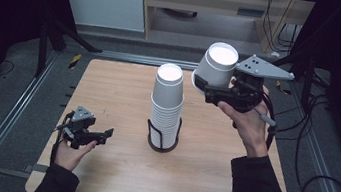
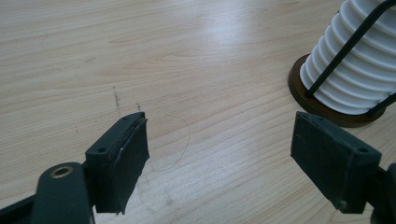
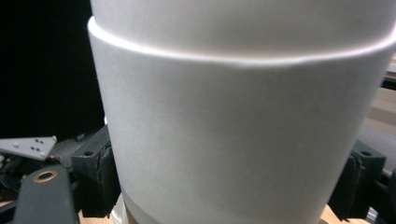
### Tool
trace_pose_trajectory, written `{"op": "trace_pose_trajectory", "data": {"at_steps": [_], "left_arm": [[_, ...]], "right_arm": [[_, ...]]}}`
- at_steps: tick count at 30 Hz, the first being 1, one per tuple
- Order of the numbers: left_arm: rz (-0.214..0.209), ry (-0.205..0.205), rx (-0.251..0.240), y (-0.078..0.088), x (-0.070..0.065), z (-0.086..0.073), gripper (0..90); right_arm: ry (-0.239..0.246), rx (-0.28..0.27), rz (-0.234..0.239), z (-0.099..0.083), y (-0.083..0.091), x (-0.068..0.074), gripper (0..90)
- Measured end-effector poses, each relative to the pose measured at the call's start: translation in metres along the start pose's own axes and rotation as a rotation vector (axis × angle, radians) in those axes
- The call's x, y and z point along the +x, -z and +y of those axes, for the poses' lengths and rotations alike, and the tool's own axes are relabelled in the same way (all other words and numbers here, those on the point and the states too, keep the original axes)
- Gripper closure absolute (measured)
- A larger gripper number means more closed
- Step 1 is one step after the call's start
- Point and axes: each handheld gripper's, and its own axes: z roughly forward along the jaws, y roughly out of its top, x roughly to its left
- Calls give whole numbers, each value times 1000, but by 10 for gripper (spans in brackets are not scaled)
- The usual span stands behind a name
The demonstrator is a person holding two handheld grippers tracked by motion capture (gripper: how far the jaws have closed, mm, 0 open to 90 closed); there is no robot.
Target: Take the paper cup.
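A tall stack of white paper cups [image 1: 166, 105], bottoms up, stands at the middle of the wooden table [image 1: 111, 178] in a black wire holder with a round brown base [image 1: 161, 147]. My right gripper [image 1: 208, 86] hangs in the air up and to the right of the stack, shut on a single white cup [image 1: 217, 64] held bottom up and tilted. In the right gripper view that cup [image 3: 238, 116] sits between the two jaws. My left gripper [image 1: 105, 135] hovers low over the table's left side, open, with bare wood between its jaws [image 2: 219, 154]. The stack [image 2: 355, 70] is off to its right.
Metal rails [image 1: 2, 128] run along the floor on both sides of the table. Cables [image 1: 318, 182] lie on the floor at the right. A pale cabinet [image 1: 103, 1] and a wooden desk [image 1: 197, 1] stand beyond the far edge.
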Motion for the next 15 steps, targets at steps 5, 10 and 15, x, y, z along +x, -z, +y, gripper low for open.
{"op": "trace_pose_trajectory", "data": {"at_steps": [5, 10, 15], "left_arm": [[-5, -2, -2, 0, -2, 0, 189], [-10, -5, -4, 0, -3, 0, 190], [-19, -9, -8, 1, -4, 1, 193]], "right_arm": [[-6, 13, -12, -10, 8, -5, 158], [-7, 32, -14, -25, 13, -10, 158], [4, 58, -7, -42, 18, -11, 158]]}}
